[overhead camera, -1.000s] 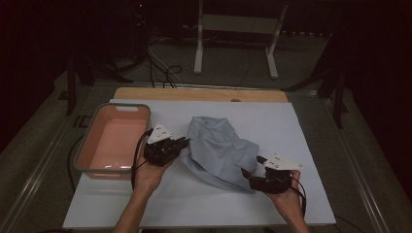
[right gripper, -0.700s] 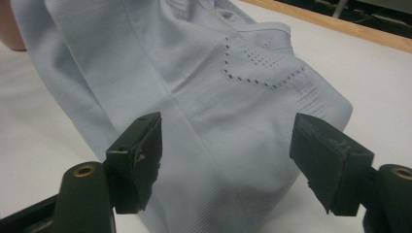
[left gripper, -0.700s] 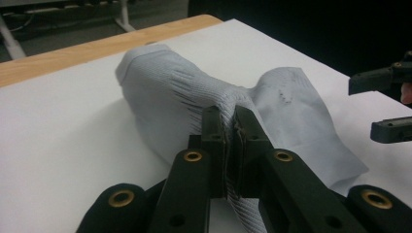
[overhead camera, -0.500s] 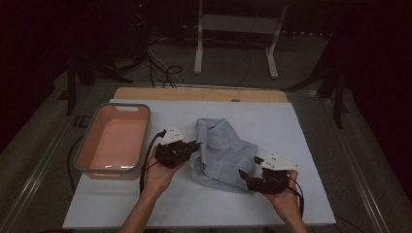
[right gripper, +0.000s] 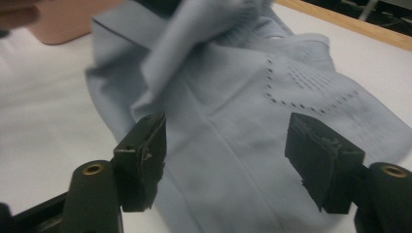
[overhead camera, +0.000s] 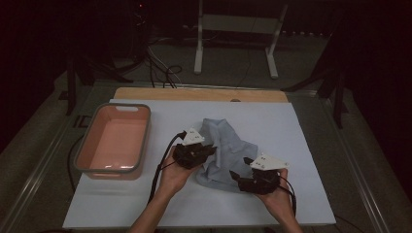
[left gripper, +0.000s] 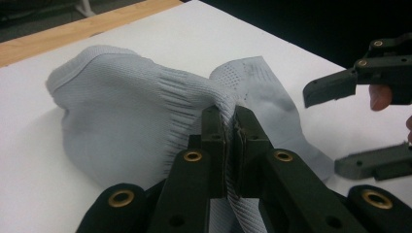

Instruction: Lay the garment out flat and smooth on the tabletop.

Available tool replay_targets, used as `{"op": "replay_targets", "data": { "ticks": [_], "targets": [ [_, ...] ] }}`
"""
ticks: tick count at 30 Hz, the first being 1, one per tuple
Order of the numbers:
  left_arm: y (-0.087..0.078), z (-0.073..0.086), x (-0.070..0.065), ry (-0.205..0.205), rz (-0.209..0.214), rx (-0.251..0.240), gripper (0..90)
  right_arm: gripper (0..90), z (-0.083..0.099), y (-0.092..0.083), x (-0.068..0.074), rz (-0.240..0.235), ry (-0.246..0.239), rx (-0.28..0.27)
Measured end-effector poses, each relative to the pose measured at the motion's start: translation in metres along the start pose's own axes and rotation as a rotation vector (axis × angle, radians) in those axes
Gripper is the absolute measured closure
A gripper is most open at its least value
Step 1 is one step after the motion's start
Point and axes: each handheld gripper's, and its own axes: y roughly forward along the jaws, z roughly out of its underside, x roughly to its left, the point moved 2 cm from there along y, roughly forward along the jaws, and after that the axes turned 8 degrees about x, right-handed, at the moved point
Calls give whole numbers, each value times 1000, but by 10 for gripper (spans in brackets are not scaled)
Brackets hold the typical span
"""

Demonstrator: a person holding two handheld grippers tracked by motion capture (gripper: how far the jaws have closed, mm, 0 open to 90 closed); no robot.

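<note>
A: Two grippers, one garment. The left gripper (overhead camera: 206, 151) has its jaws clamped tight on a fold of the grey-blue knit cloth (overhead camera: 228, 150), with the fabric bunched and pinched between the pads (left gripper: 214, 133).

B: Hand pose?

A: The left hand (overhead camera: 176, 175) comes up from the bottom edge, forearm angled toward the centre, gripper pointing right into the cloth. The right hand (overhead camera: 277, 199) sits low at the cloth's near right edge, gripper pointing left.

B: Right gripper (overhead camera: 237, 175) state?

A: Jaws apart and just been closing in; the cloth lies beneath and between them, and the pads (right gripper: 145, 155) aren't pressing it.

B: Where's the cloth?

A: Crumpled mid-way across the white board (overhead camera: 311, 136), between both hands. The pink tub (overhead camera: 116, 141) stands at the left, well apart from it.
</note>
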Motion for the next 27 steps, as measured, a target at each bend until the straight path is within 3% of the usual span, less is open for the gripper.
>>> {"op": "replay_targets", "data": {
  "ticks": [8, 12, 13, 14, 15, 17, 23, 27],
  "targets": [
    [9, -6, -9, 21, 17, 9, 856, 390, -12, 7, 8, -18, -21, -6],
    [14, -11, -19, 47, 38, 1, 855, 613, -22, 17, 11, -13, -38, 9],
    [14, -11, -19, 47, 38, 1, 855, 613, -22, 17, 11, -13, -38, 9],
    [14, -10, -19, 50, 43, 3, 854, 777, -23, 19, 10, -13, -52, 16],
    [14, -10, -18, 52, 43, 3, 850, 819, -22, 19, 11, -3, -51, 22],
    [14, -8, -17, 45, 45, 1, 838, 839, -22, 18, 8, 3, -43, 27],
    [7, -4, -11, 16, 41, -29, 657, 843, -18, 10, -4, 55, -21, 27],
    [3, 0, -6, 4, 25, -33, 582, 843, -13, 2, -16, 80, -3, 23]
  ]
}}
